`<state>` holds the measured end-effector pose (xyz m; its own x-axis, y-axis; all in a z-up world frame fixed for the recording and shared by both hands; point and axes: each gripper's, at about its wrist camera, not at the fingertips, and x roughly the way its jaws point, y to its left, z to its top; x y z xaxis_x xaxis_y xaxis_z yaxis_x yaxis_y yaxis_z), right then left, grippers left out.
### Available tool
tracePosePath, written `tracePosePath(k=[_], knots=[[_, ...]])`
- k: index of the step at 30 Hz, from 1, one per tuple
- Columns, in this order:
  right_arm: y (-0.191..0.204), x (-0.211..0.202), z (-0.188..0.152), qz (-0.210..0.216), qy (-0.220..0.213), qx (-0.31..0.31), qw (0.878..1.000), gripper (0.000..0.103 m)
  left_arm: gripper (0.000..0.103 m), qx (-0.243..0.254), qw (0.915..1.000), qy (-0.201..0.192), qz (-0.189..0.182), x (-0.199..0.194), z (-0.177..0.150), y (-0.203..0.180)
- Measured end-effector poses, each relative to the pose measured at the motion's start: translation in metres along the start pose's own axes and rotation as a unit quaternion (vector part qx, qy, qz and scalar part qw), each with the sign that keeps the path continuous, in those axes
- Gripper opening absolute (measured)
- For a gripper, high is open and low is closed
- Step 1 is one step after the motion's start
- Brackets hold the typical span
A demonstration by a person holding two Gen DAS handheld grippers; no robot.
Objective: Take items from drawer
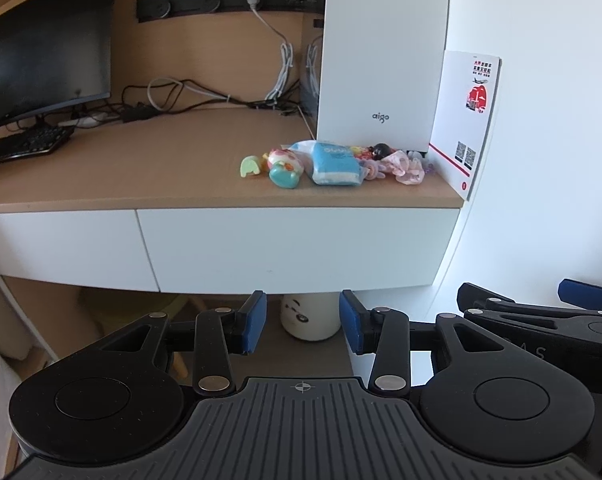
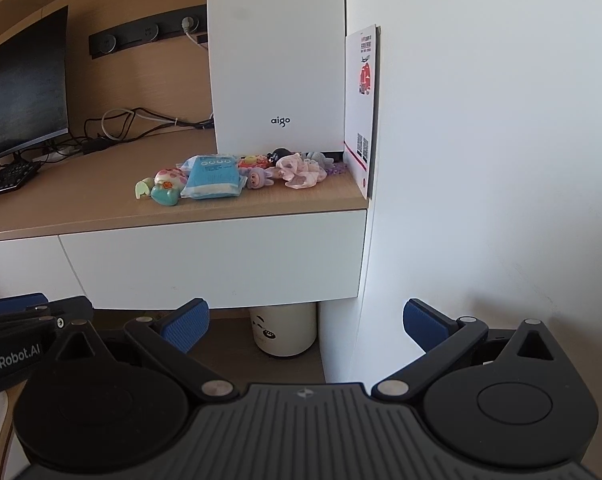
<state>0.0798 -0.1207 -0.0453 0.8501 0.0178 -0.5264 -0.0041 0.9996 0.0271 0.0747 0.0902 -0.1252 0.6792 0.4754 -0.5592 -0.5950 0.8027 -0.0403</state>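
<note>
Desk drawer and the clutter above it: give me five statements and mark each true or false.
1. The right-hand drawer is shut. True.
2. The blue tissue pack lies inside the drawer. False: it lies on the desktop.
3. The left hand-held gripper is open and empty. True.
4. The right hand-held gripper grips a toy. False: it is open and empty.
5. The white aigo computer case stands behind the toys. True.

My two black hand-held grippers, side by side, holding nothing.

My left black gripper with blue finger pads is parted narrowly; my right black gripper with blue pads gapes wider. Both are level, pointing forward.
</note>
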Motion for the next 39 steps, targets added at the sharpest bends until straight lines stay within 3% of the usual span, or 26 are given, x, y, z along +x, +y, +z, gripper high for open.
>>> tracePosePath(k=[39], knots=[[0.006,0.0,-0.005,0.009,0.004,-0.004,1.0,0.103,0.044,-0.011,0.9999,0.003,0.009,-0.006,-0.005,0.01]])
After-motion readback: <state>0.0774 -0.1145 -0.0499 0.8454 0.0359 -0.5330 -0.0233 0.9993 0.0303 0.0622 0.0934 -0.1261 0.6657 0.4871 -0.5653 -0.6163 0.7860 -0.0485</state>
